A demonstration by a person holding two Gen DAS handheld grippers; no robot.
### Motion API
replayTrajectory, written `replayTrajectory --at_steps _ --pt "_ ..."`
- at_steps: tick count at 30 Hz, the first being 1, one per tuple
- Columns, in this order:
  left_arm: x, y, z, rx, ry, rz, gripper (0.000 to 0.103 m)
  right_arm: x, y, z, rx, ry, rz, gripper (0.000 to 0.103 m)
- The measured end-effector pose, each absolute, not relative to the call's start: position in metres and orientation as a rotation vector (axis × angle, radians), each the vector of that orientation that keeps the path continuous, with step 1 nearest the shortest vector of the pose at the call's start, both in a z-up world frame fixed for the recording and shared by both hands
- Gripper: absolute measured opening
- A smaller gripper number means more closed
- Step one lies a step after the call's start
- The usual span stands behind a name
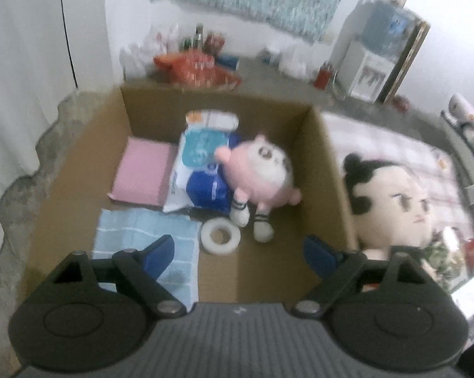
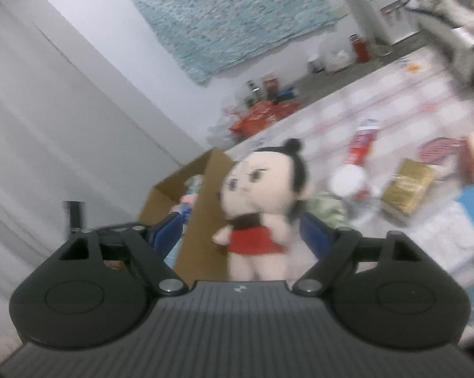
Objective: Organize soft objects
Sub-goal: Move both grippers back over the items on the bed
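Cardboard box point(image 1: 328, 170) already holding a pink plush point(image 1: 262, 173), a blue towel point(image 1: 142, 236), a pink pad point(image 1: 142, 173), wipe packs point(image 1: 202, 170) and a tape roll point(image 1: 220, 235). The black-haired doll point(image 2: 262, 201) stands outside, just beside the box wall, on the checked cloth point(image 2: 363, 100). Left gripper point(image 1: 238, 250) hovers over the box, fingers spread and empty; right gripper point(image 2: 238, 231) faces the doll, fingers spread, apparently not yet touching it (view blurred). Judged: largely packed; doll remains.
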State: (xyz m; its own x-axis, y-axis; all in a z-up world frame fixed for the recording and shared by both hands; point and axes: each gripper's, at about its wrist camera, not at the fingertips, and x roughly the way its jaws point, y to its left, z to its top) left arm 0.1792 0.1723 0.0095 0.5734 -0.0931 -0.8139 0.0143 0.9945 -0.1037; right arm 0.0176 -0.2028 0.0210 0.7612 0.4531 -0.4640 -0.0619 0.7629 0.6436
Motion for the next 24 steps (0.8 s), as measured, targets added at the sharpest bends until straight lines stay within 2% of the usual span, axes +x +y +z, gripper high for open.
replayTrajectory --at_steps 6,13,17,24 --pt "0.124 0.159 0.062 -0.120 0.814 -0.172 0.090 -0.019 -0.227 0.000 0.638 0.664 0.201 0.082" --pt "0.064 0.084 0.094 -0.029 0.698 -0.370 0.094 -0.039 -0.244 -0.023 0.601 0.687 0.105 0.082" --pt "0.049 0.026 0.080 0.011 0.694 -0.516 0.095 -0.047 -0.260 -0.040 0.626 0.707 0.055 0.082" --pt "0.055 -0.083 0.012 0.232 0.771 -0.728 0.095 -0.047 -0.296 -0.082 0.796 0.732 -0.006 0.082"
